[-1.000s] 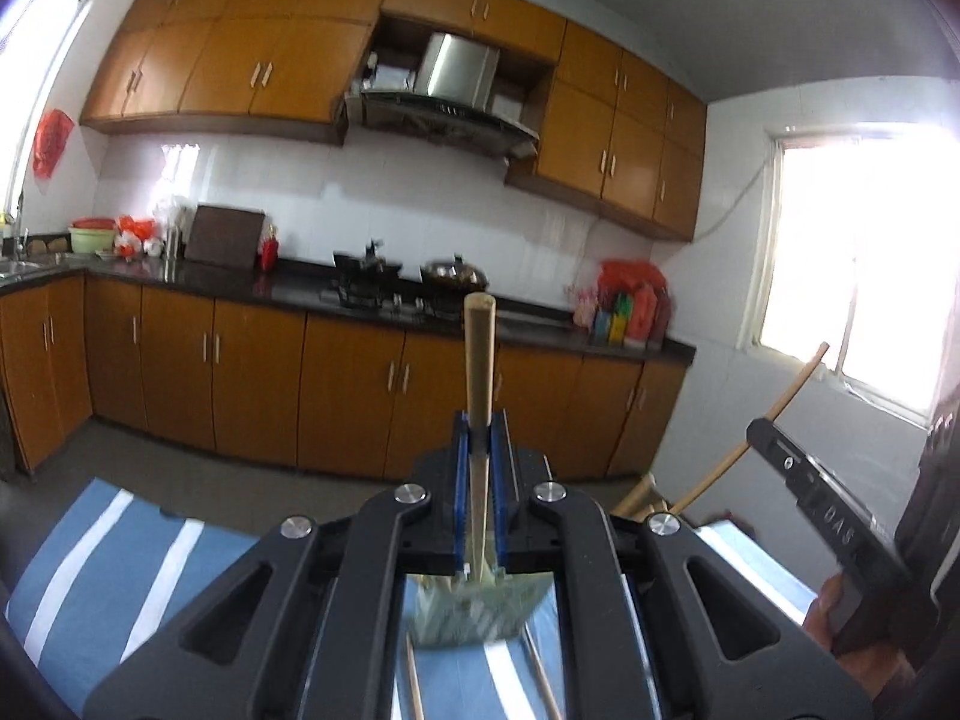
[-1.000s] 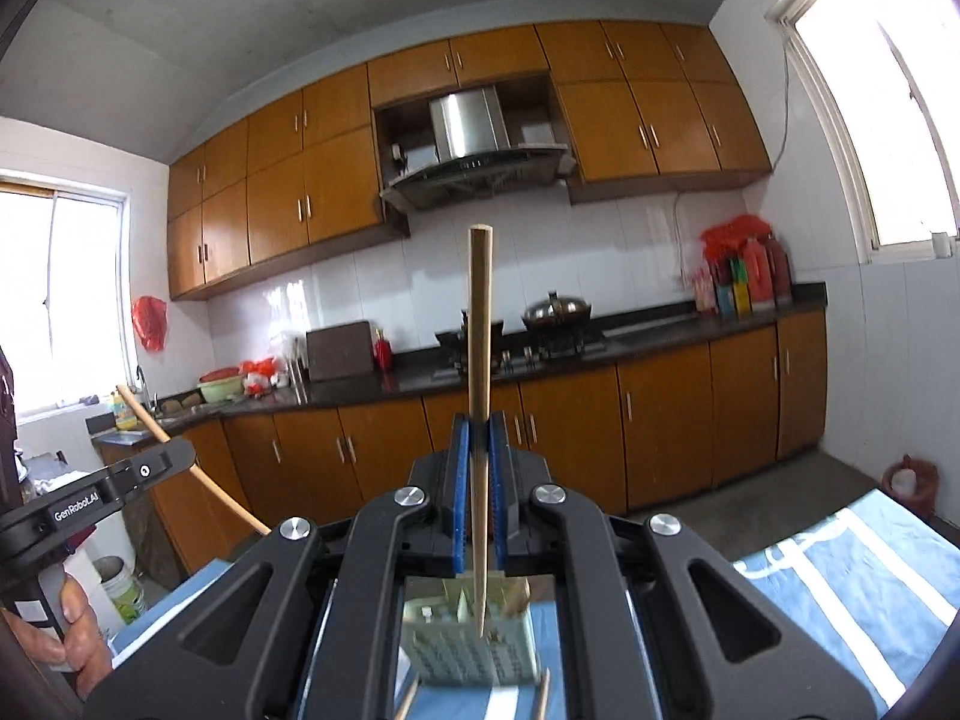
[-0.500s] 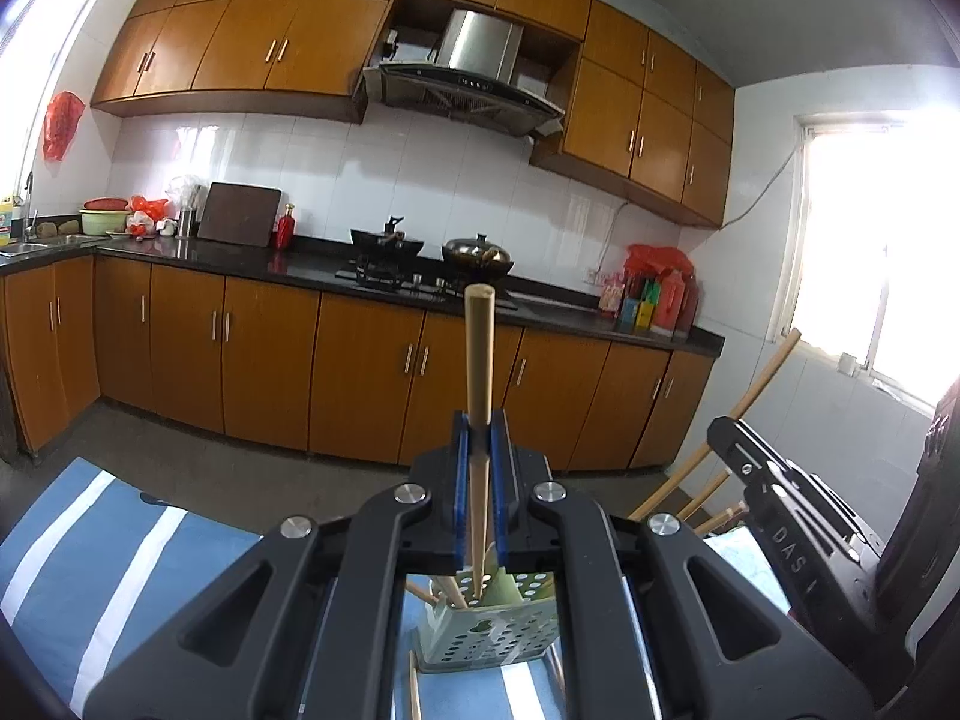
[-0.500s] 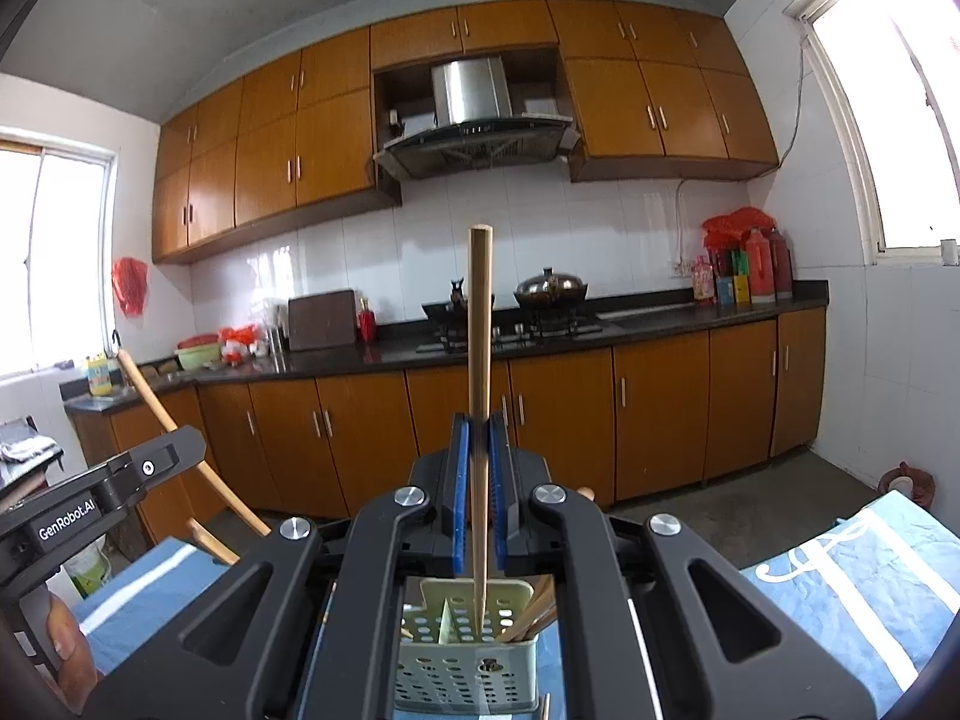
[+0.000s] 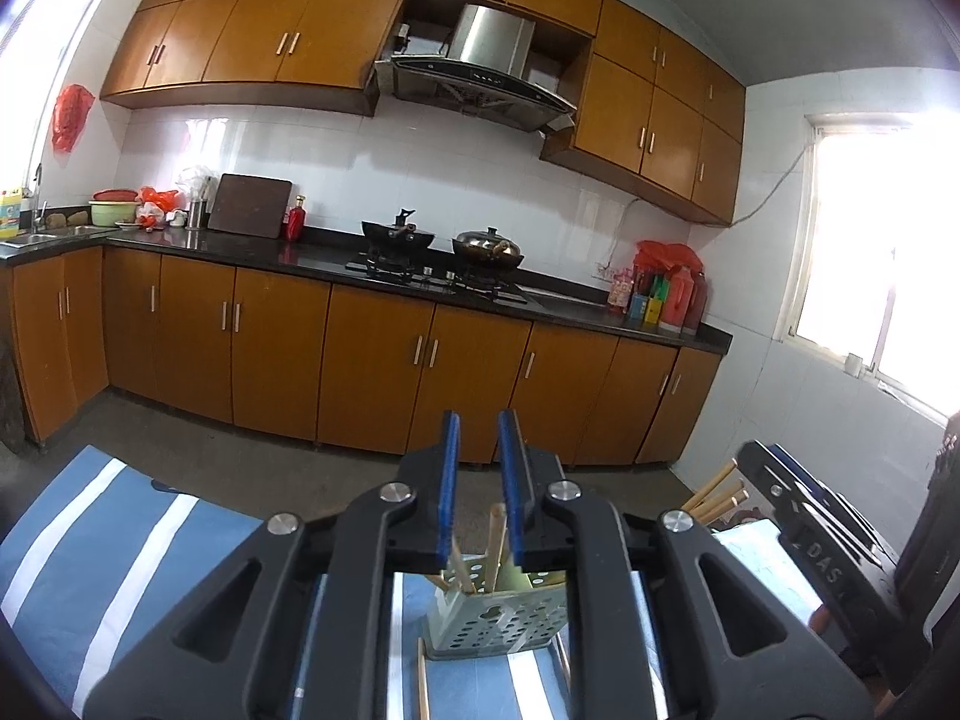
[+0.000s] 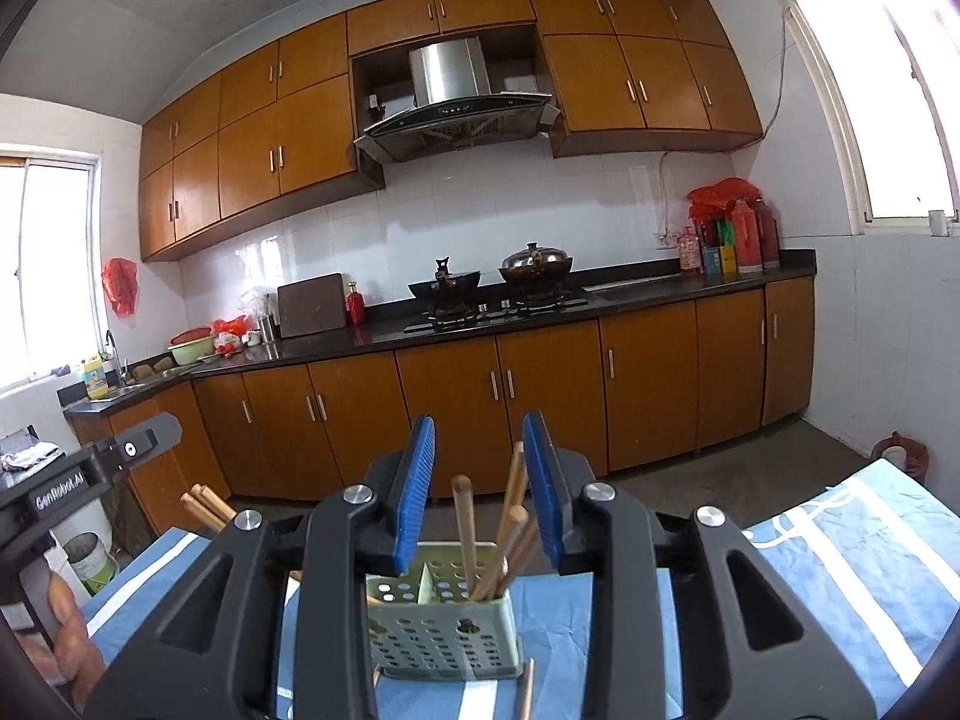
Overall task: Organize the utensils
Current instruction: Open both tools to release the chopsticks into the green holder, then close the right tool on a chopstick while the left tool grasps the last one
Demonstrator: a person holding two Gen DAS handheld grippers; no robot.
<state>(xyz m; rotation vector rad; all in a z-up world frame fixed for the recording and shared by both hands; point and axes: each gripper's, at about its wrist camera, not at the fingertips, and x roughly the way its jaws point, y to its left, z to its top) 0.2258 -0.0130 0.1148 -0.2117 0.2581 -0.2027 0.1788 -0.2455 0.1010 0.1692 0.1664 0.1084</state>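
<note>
A pale green perforated utensil holder (image 6: 443, 630) stands on the blue-and-white striped cloth (image 6: 840, 564). Several wooden chopsticks (image 6: 465, 531) stand upright in it. My right gripper (image 6: 478, 483) is open and empty just above the holder. In the left wrist view the same holder (image 5: 498, 615) sits below my left gripper (image 5: 478, 483), which is open and empty, with a chopstick (image 5: 495, 546) standing in the holder under its jaws. Loose chopsticks lie on the cloth beside the holder (image 5: 422, 687) (image 6: 527, 690).
Each gripper shows in the other's view: the right one at the right edge (image 5: 828, 546), the left one at the left edge (image 6: 78, 480). More chopsticks (image 5: 717, 489) stick up near it. Kitchen cabinets (image 6: 540, 396) and a stove counter stand behind.
Both grippers have opened and let go of the chopsticks they held upright. Those chopsticks now stand in the holder. Both grippers have lifted slightly.
</note>
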